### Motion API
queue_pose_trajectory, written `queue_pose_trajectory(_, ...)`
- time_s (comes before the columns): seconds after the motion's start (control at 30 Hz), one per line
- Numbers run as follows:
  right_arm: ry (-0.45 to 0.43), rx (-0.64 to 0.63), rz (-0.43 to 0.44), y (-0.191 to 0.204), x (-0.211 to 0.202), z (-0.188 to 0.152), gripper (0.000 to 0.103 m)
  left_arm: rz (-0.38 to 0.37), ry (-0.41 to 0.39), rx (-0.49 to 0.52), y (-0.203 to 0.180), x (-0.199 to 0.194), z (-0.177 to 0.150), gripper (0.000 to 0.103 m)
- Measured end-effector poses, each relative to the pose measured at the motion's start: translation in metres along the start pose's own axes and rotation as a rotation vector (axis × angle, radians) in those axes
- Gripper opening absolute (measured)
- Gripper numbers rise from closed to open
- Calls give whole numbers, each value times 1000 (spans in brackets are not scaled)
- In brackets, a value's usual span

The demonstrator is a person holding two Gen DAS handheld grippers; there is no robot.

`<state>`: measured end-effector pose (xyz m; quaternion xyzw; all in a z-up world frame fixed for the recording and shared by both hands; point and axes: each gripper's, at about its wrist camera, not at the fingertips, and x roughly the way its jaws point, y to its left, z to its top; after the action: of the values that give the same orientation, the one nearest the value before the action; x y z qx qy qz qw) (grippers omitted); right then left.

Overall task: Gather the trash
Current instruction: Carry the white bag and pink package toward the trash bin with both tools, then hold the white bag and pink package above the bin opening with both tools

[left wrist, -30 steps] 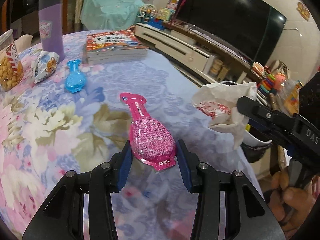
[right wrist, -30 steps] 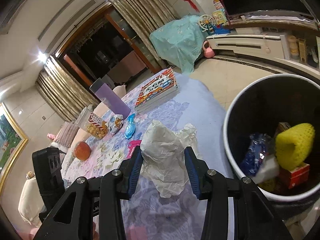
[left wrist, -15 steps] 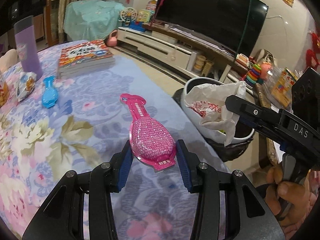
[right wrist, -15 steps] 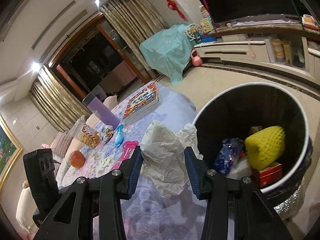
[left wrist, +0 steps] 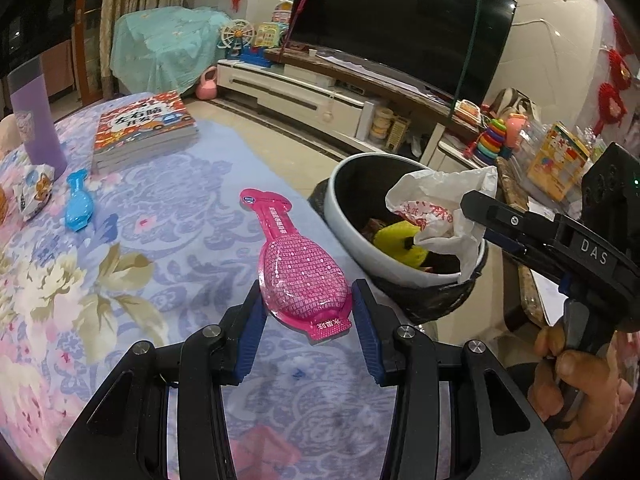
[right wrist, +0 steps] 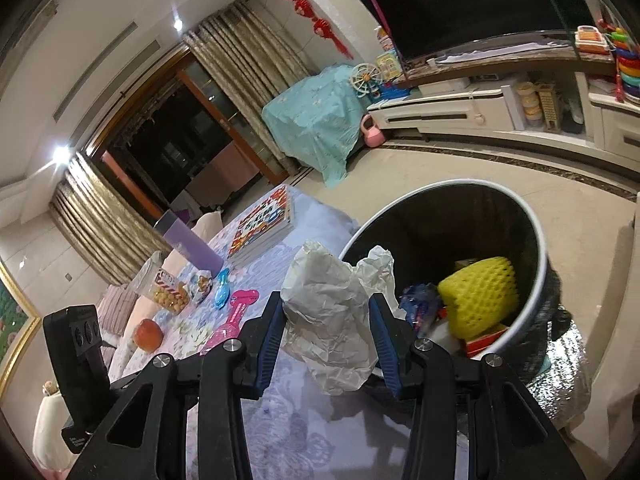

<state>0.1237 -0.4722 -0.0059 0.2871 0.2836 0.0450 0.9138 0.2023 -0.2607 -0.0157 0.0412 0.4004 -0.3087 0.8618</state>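
Nearest the right camera, the right gripper (right wrist: 328,320) pinches a crumpled white wrapper (right wrist: 332,316) between its blue pads, the paper bulging above and hanging below them. To finish this step well, I judge the wrapper should be carried fully past the near rim of the trash bin (right wrist: 540,240) before the jaws spread — right now it hangs at the rim's edge, partly over the tablecloth (right wrist: 280,420), so an early release could leave it draped on the lip or dropped on the table. A release over the yellow foam net (right wrist: 478,294) already inside would be safe.

The left gripper (left wrist: 308,320) clamps a pink flat package (left wrist: 300,272) by its wide end, the narrow neck pointing away; it is held above the tablecloth, near the bin but not yet over it. It should wait its turn, or come in beside the right gripper without knocking it.

Farther back on the table lie a blue package (left wrist: 78,204) and a small snack wrapper (left wrist: 34,192), well apart from both tongs — likely the next pickups, while the books (left wrist: 144,132) and purple cup (left wrist: 34,120) beyond them are not trash
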Motion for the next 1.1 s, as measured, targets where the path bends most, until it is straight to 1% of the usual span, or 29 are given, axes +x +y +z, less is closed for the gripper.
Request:
queue_pose_trajectory(0.4, -39, 27, -25, -21, -21, 6, 44, -36, -2, 59, -39, 2, 4, 41)
queue_pose_trajectory(1.1, -67, 42, -42, -30, -32, 8, 44, -54, -3, 126, -74, 9, 15, 41)
